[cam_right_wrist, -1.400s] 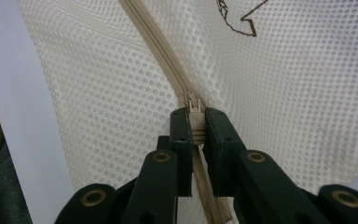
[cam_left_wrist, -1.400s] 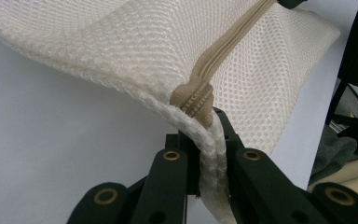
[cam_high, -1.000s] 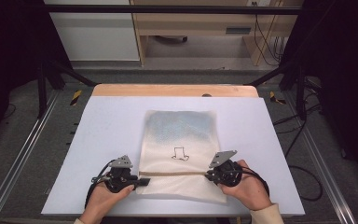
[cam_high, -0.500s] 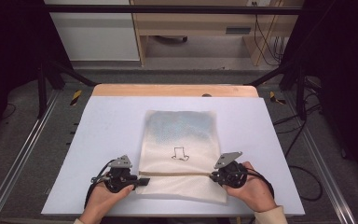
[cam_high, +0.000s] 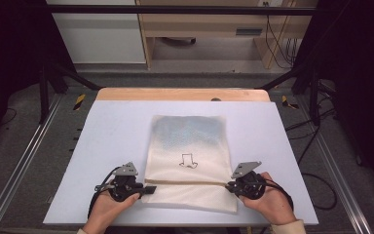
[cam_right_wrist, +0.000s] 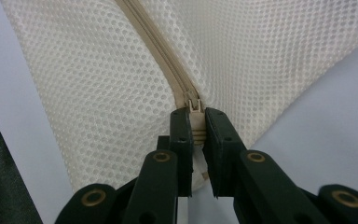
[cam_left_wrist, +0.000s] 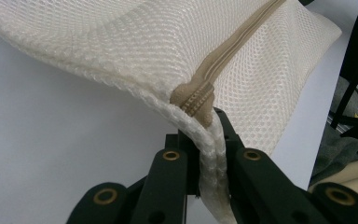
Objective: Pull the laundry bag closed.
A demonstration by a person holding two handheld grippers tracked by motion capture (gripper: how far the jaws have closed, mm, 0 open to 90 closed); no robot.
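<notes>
A white mesh bag (cam_high: pixel 187 141) with a small black drawing lies flat on the white table (cam_high: pixel 112 126). A beige zipper (cam_high: pixel 185 182) runs across its near part. My left gripper (cam_high: pixel 148 189) is at the bag's left edge, shut on the thick hem (cam_left_wrist: pixel 210 154) just below the zipper's end (cam_left_wrist: pixel 196 95). My right gripper (cam_high: pixel 230 185) is at the zipper's right end, shut on the zipper pull (cam_right_wrist: pixel 195 106). The zipper tape (cam_right_wrist: pixel 154 42) runs away from its jaws over the mesh (cam_right_wrist: pixel 98 93). A hand holds each gripper from the near edge.
A wooden strip (cam_high: pixel 185 94) borders the table's far side. Metal rails (cam_high: pixel 19 165) flank the table, and cables (cam_high: pixel 316 185) lie on the floor to the right. Bare tabletop lies left, right and beyond the bag.
My right gripper has shifted a little to the right along the zipper line. The left gripper and the bag's far part have stayed put.
</notes>
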